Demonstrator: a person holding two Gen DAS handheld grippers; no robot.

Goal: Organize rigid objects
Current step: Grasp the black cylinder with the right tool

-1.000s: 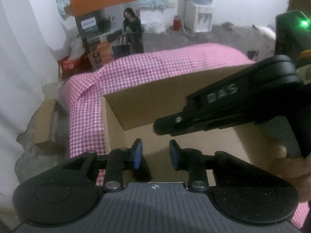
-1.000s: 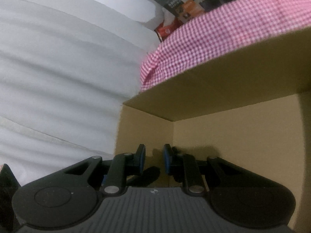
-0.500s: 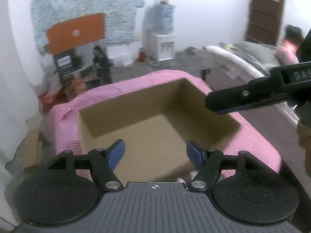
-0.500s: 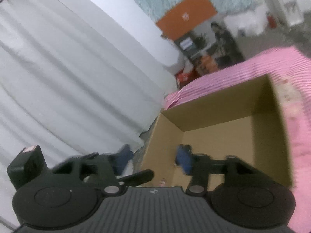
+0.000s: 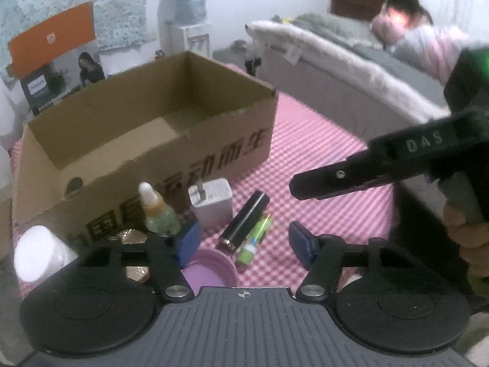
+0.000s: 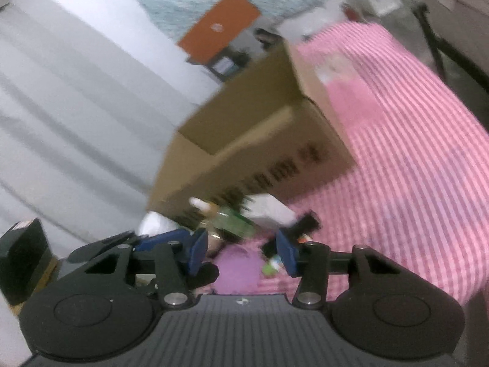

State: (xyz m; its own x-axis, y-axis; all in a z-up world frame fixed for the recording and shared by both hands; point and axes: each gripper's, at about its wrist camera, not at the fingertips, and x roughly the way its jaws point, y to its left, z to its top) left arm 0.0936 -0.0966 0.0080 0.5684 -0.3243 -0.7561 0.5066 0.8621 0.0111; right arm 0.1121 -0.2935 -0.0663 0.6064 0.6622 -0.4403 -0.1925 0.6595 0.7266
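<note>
An open cardboard box (image 5: pixel 159 140) stands on the pink checked cloth (image 5: pixel 321 153), its visible part holding nothing. In front of it lie a dropper bottle (image 5: pixel 157 211), a white charger plug (image 5: pixel 211 198), a black tube (image 5: pixel 244 220), a green tube (image 5: pixel 255 238), a purple lid (image 5: pixel 211 270), a white cup (image 5: pixel 39 257) and a gold shell piece (image 5: pixel 131 235). My left gripper (image 5: pixel 244 244) hovers over the tubes, jaws closing, gripping nothing. My right gripper (image 6: pixel 241 250) hangs above the purple lid (image 6: pixel 238 266), jaws closing on nothing. From the left wrist, my right gripper (image 5: pixel 298 185) shows side-on at right.
A bed (image 5: pixel 351 70) with a person lying on it runs along the right. A water dispenser (image 5: pixel 189 30) and stacked boxes (image 5: pixel 52 61) stand behind the table. White curtain (image 6: pixel 76 107) fills the left. The right wrist view is motion-blurred.
Both grippers have pulled back out of the box, which now stands ahead of them. The small objects in front of it have come into view. Both sets of jaws stand wider than a second ago.
</note>
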